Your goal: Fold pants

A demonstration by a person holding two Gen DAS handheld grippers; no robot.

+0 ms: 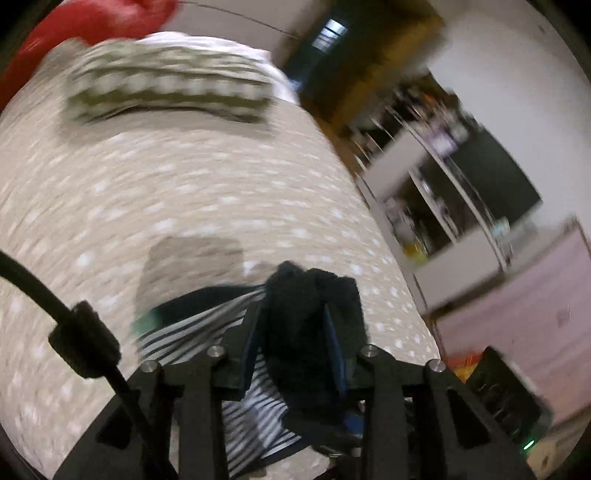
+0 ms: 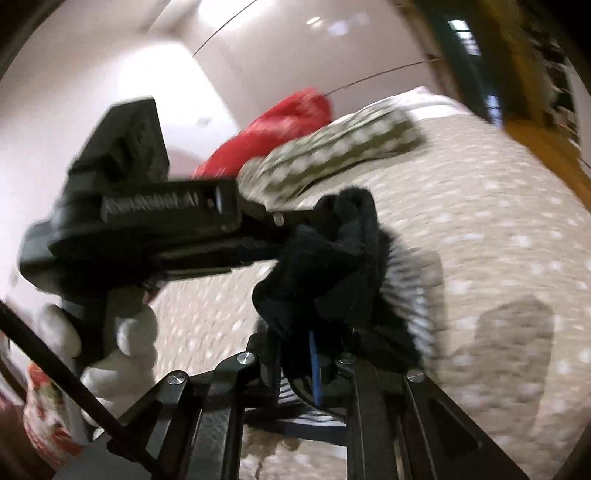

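Observation:
The pants (image 1: 295, 317) are dark navy with a black-and-white striped part (image 1: 192, 332). My left gripper (image 1: 295, 291) is shut on a bunched fold of them, held above the bed. In the right wrist view my right gripper (image 2: 314, 317) is shut on the same dark pants (image 2: 332, 266), with the striped cloth (image 2: 413, 295) hanging to the right. The left gripper (image 2: 295, 225) comes in from the left, held by a white-gloved hand (image 2: 122, 339), and pinches the pants just above my right one. Both views are motion-blurred.
A beige bedspread with white dots (image 1: 184, 192) covers the bed. A green dotted pillow (image 1: 166, 88) and a red cushion (image 1: 92, 22) lie at its far end. Shelves (image 1: 443, 177) and a white cabinet (image 1: 517, 288) stand right of the bed.

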